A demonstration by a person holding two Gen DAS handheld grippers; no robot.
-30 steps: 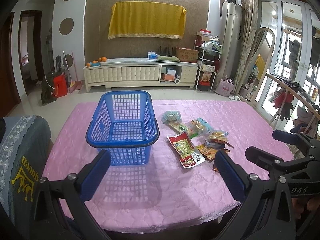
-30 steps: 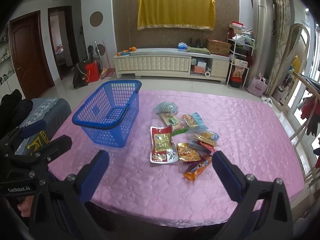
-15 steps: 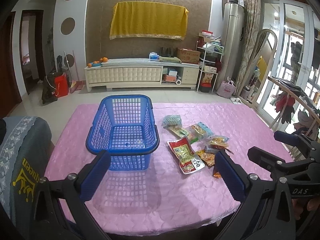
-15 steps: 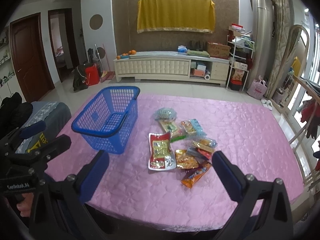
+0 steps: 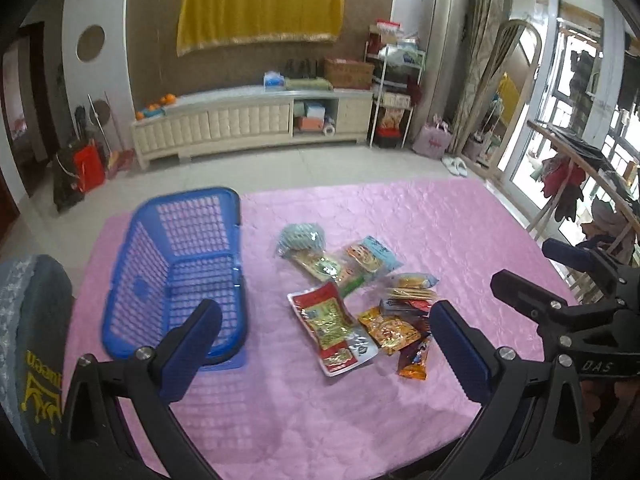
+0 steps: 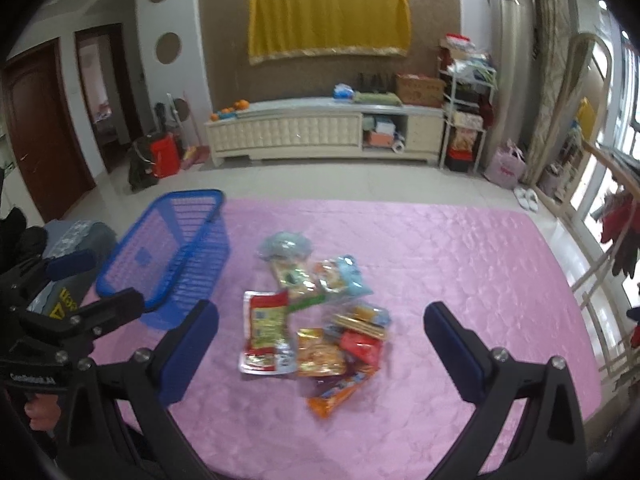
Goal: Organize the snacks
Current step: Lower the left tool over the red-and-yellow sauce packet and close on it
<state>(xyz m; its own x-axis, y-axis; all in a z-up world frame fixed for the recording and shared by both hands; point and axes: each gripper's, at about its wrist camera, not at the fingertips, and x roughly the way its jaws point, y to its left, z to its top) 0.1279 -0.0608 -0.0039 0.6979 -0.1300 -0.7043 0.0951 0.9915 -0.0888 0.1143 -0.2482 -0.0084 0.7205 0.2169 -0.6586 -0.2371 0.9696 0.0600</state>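
Shift since a second ago: both grippers have swung rightward and closer over the table; the basket now sits further left in the left wrist view, the snack pile nearer the middle of both views. Frames are blurred, so the motion seems ongoing.
Basket: blue mesh basket (image 5: 182,276) stands upright on the pink tablecloth (image 5: 420,224), left of the pile, apart from it. No packet visible inside.
Left gripper: left gripper (image 5: 326,356) hangs above the near table edge, fingers spread wide, nothing between them.
Snacks: snack pile (image 6: 316,320) lies loose at mid-table, packets overlapping. Red flat pouch (image 6: 266,330) at the pile's left edge, nearest the basket; orange packet (image 6: 340,394) at the near edge; pale blue bag (image 6: 284,245) at the far end.
Right gripper: right gripper (image 6: 320,352) hovers in front of the pile, fingers wide apart, holding nothing.
Progress: judged at the very start; nothing sorted yet.
Left to do: every packet still to be lifted and placed in the basket, probably one by one.
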